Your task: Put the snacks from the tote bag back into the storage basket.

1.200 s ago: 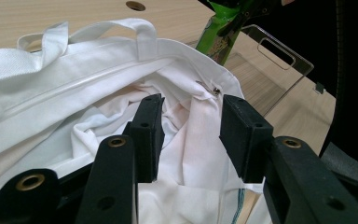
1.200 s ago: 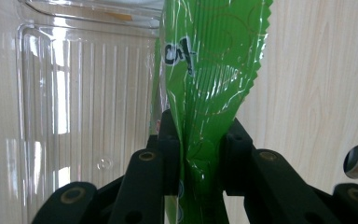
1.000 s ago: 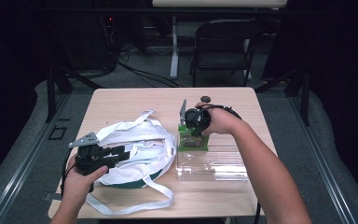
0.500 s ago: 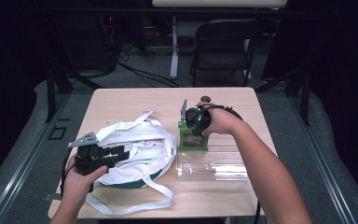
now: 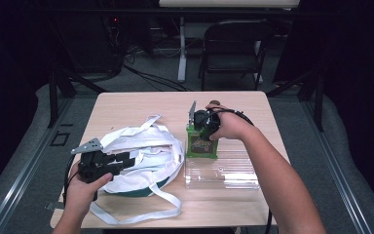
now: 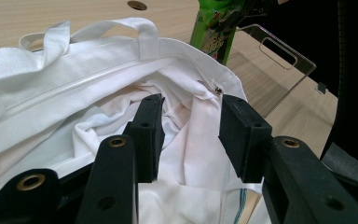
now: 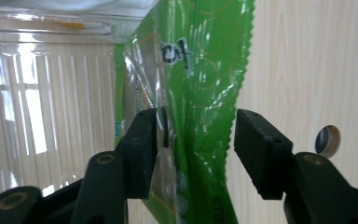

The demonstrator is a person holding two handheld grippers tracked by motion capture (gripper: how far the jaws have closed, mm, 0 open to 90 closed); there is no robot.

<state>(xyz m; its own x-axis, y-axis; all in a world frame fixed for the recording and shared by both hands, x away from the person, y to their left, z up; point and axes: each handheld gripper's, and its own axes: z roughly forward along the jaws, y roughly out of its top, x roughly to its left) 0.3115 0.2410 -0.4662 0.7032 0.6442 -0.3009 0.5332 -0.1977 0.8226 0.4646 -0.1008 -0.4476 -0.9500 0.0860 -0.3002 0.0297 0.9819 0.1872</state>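
Observation:
A white cloth bag (image 5: 141,156) with long straps lies crumpled at the table's front left. My left gripper (image 5: 126,158) rests at its near edge. In the left gripper view its jaws (image 6: 191,135) stand apart over the bag's open mouth (image 6: 74,93), with loose fabric between them and neither pad pressing. A green snack packet (image 5: 200,146) stands upright at the left end of a clear plastic tray (image 5: 224,170). My right gripper (image 5: 198,134) points down at the packet's top. Its jaws (image 7: 196,149) have just been opening, with the packet's crimped edge (image 7: 200,70) loose between them.
The clear tray (image 7: 51,93) lies right of centre, and its handle slot (image 6: 279,51) faces away from the bag. A round hole (image 7: 327,140) pierces the wooden tabletop (image 5: 136,105). A dark folding chair (image 5: 233,44) stands beyond the far edge.

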